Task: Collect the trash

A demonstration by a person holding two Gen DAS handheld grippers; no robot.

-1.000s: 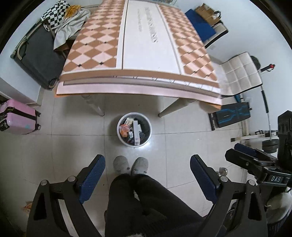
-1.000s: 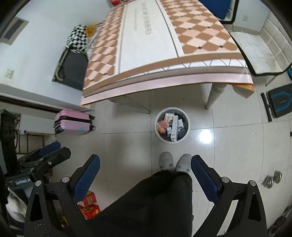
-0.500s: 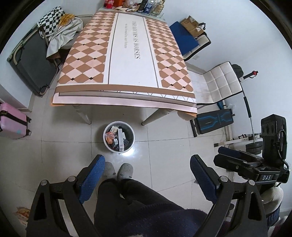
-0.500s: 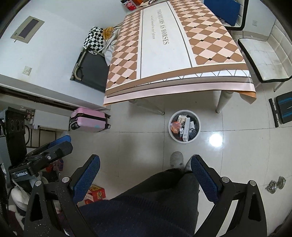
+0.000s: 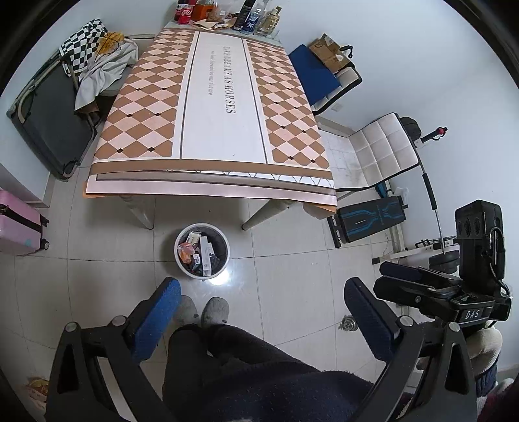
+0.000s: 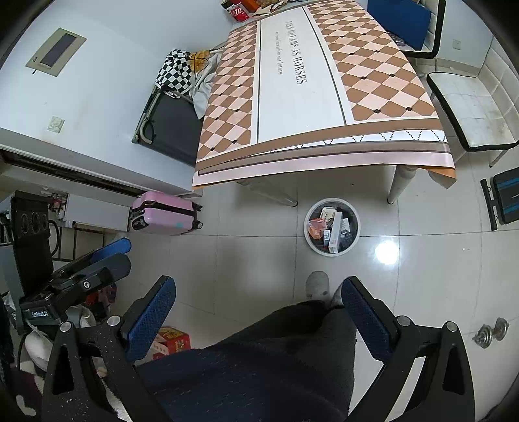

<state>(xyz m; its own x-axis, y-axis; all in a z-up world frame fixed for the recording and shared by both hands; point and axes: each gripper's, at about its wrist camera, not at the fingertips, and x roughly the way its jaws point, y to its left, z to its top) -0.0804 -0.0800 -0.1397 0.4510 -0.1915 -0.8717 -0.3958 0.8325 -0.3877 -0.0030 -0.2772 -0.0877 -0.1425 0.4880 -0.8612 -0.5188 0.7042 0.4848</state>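
Note:
A white trash bin (image 5: 177,256) stands on the floor in front of the table (image 5: 220,107), holding a long white box (image 5: 205,256), an orange wrapper (image 5: 185,254) and other litter. My left gripper (image 5: 262,287) hangs high above the floor, its jaws opening with nothing between them. The right gripper (image 6: 258,282) is open and empty too, and the bin (image 6: 306,233) lies ahead of it. Each gripper also shows at the edge of the other's view. A person's dark legs and grey slippers (image 5: 214,311) are below both.
Bottles and cans (image 5: 227,13) crowd the table's far end. A pink suitcase (image 6: 162,212) stands at the left, a white chair (image 5: 379,152) and a black-and-blue bench (image 5: 369,224) at the right. Red boxes (image 6: 172,339) and a small dumbbell (image 6: 489,332) lie on the tiled floor.
Both grippers have risen and tipped up: the bin looks smaller and farther away, and the table's far end with its bottles has come into view.

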